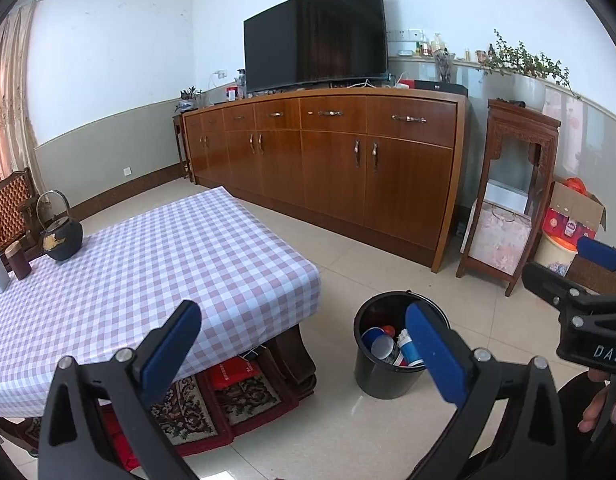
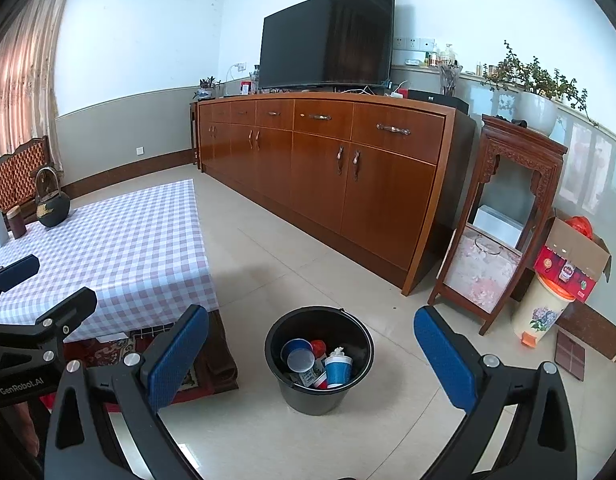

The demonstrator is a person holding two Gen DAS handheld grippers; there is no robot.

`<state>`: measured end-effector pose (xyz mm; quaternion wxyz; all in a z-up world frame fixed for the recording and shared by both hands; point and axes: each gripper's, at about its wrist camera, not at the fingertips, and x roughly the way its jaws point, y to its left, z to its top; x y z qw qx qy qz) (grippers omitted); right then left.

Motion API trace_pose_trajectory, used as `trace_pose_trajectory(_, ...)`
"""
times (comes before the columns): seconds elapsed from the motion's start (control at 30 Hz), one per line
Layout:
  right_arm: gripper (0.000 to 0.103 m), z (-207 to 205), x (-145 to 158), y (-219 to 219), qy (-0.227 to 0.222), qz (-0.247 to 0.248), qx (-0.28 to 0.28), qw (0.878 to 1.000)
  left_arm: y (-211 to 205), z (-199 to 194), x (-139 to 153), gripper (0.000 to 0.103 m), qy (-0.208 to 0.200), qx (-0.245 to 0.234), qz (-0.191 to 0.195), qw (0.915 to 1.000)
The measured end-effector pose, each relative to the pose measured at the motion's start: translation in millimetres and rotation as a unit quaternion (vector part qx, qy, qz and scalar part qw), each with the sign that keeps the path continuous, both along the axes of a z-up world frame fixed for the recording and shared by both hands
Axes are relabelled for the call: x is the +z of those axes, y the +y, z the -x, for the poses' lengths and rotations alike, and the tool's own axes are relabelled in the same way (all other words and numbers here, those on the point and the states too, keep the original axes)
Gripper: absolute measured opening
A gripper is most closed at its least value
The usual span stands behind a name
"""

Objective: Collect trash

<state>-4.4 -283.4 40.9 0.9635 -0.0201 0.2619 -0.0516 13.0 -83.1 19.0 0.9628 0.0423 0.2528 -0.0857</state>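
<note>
A black bucket (image 1: 388, 376) stands on the tiled floor beside the low table; it also shows in the right wrist view (image 2: 308, 394). Inside lie blue paper cups (image 2: 338, 370), a red can and crumpled paper. My left gripper (image 1: 304, 344) is open and empty, held above the floor between the table corner and the bucket. My right gripper (image 2: 312, 354) is open and empty, held above the bucket. The right gripper shows at the right edge of the left wrist view (image 1: 568, 276), and the left gripper shows at the left edge of the right wrist view (image 2: 44, 284).
A low table with a checked cloth (image 1: 148, 264) holds a black kettle (image 1: 62, 236), a brown tin and a white box. A long wooden cabinet (image 1: 328, 160) with a TV stands behind. A wooden stand (image 2: 496, 220), a flowered bin (image 2: 542, 312) and a cardboard box sit right.
</note>
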Motion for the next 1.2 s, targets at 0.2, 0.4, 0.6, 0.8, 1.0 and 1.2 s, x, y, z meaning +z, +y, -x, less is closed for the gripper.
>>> trace_pose_trajectory(0.2, 0.103, 1.2, 1.9, -1.4, -0.002, 0.002, 0.000, 1.000, 0.9, -0.8, -1.6, 0.103, 0.002, -0.002, -0.002, 1.0000)
trace_pose_trajectory(0.4, 0.103, 1.1, 2.0, -2.7, -0.002, 0.003, 0.000, 1.000, -1.7, -1.5, -0.9, 0.103, 0.002, -0.007, -0.005, 1.0000)
trace_pose_trajectory(0.6, 0.103, 0.5, 1.5, -3.6, -0.001, 0.002, 0.000, 1.000, -1.8, -1.5, -0.7, 0.103, 0.004, -0.009, -0.004, 0.9999)
trace_pose_trajectory(0.8, 0.103, -1.0, 0.3, -3.4, 0.000, 0.001, -0.001, 1.000, -1.2, -1.6, -0.9, 0.103, 0.004, -0.010, -0.004, 0.9999)
trace_pose_trajectory(1.0, 0.103, -0.9, -0.8, -3.6, 0.000, 0.002, 0.000, 1.000, -1.7, -1.5, -1.3, 0.103, 0.005, -0.011, -0.003, 0.9999)
trace_pose_trajectory(1.2, 0.103, -0.6, -1.4, -2.3, 0.001, 0.001, 0.001, 1.000, -1.7, -1.5, -0.7, 0.103, 0.005, -0.012, -0.002, 0.9999)
